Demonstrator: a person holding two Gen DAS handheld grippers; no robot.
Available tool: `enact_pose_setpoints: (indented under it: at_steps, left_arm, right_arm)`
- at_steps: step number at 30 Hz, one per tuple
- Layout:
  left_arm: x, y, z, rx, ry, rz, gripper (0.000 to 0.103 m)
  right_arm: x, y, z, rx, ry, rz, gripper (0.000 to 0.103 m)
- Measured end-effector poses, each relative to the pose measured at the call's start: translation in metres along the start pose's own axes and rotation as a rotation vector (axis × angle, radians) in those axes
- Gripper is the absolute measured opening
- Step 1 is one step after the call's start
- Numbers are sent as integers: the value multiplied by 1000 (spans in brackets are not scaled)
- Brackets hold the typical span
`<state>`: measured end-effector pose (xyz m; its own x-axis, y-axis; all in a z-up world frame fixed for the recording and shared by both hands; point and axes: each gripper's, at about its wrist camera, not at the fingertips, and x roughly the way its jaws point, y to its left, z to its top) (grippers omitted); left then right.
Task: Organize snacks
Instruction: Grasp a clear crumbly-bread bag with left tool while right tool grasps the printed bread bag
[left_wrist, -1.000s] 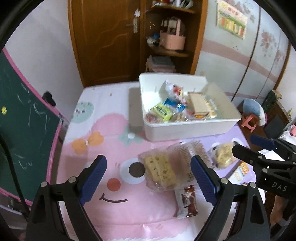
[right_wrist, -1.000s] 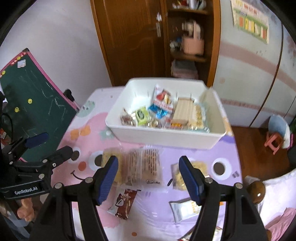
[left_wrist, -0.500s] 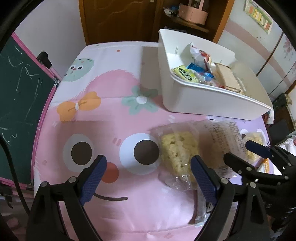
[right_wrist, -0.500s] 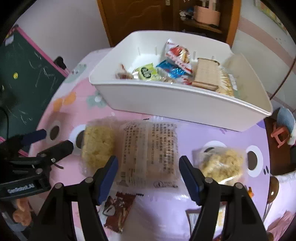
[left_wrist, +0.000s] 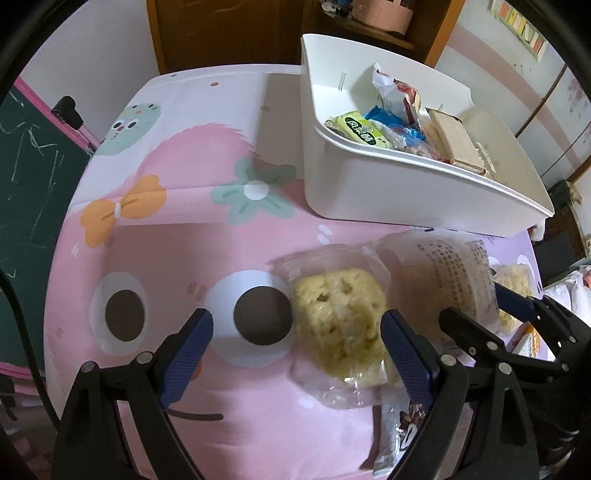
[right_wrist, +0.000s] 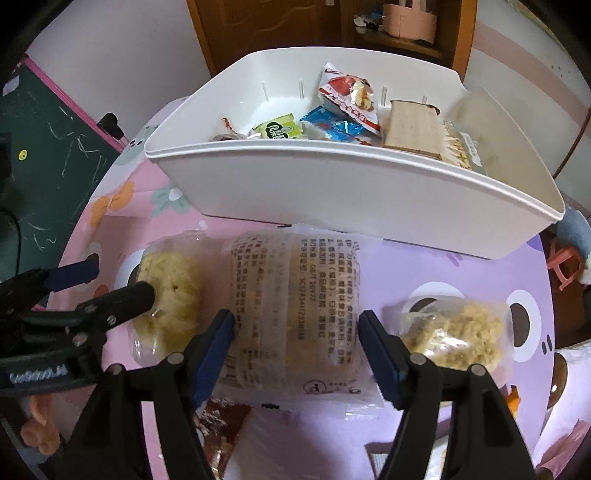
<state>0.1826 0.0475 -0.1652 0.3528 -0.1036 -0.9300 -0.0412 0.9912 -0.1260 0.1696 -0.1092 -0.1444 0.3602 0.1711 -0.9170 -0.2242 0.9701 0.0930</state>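
Both your tongs are spread and pinching nothing. Take the white bin (right_wrist: 354, 192) as your landmark: the loose snacks lie in a row on the bench (left_wrist: 177, 236) along its near wall. Your right tongs (right_wrist: 295, 341) point down at the printed cracker packet (right_wrist: 295, 291), which lies just in front of the bin with its long axis running from the bin toward you; one blue pad stands to each side of it, so, judging by the view, they already bracket its short width. Whether the pads touch the wrapper cannot be told. Your left tongs (left_wrist: 295, 356) hover over the yellow crumbly cake packet (left_wrist: 338, 325), the next one left of the cracker packet; it sits toward the right-hand pad rather than centred. A second crumbly packet (right_wrist: 454, 332) lies right of the cracker packet, nearer your right hand.
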Motion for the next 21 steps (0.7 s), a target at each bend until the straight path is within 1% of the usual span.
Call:
enact_pose_setpoints:
  at_steps: [3, 7, 11, 13, 15, 16, 17, 19, 21]
  left_arm:
    - [8, -9, 2, 11, 17, -8, 91]
    - [21, -20, 4, 23, 43, -5, 91]
    - [37, -23, 5, 10, 86, -11, 91]
    - [39, -25, 4, 25, 75, 12, 91]
    - [39, -26, 3, 41, 71, 25, 88]
    - [38, -25, 2, 44, 66, 29, 83]
    - [36, -25, 1, 48, 58, 37, 73]
    - [30, -23, -2, 54, 38, 41, 60]
    - [27, -21, -5, 52, 40, 22, 59]
  right_arm:
    - [-3, -5, -2, 3, -1, -19, 66]
    - [-5, -13, -6, 22, -10, -1, 66]
    - [-4, -13, -8, 1, -14, 1, 69]
    - [-3, -15, -7, 12, -9, 17, 73]
    - [1, -16, -7, 18, 5, 22, 75]
    - [3, -16, -7, 20, 12, 24, 77]
    - [5, -16, -7, 19, 18, 23, 78]
    - [8, -14, -7, 12, 26, 16, 80]
    - [12, -11, -6, -5, 31, -5, 80]
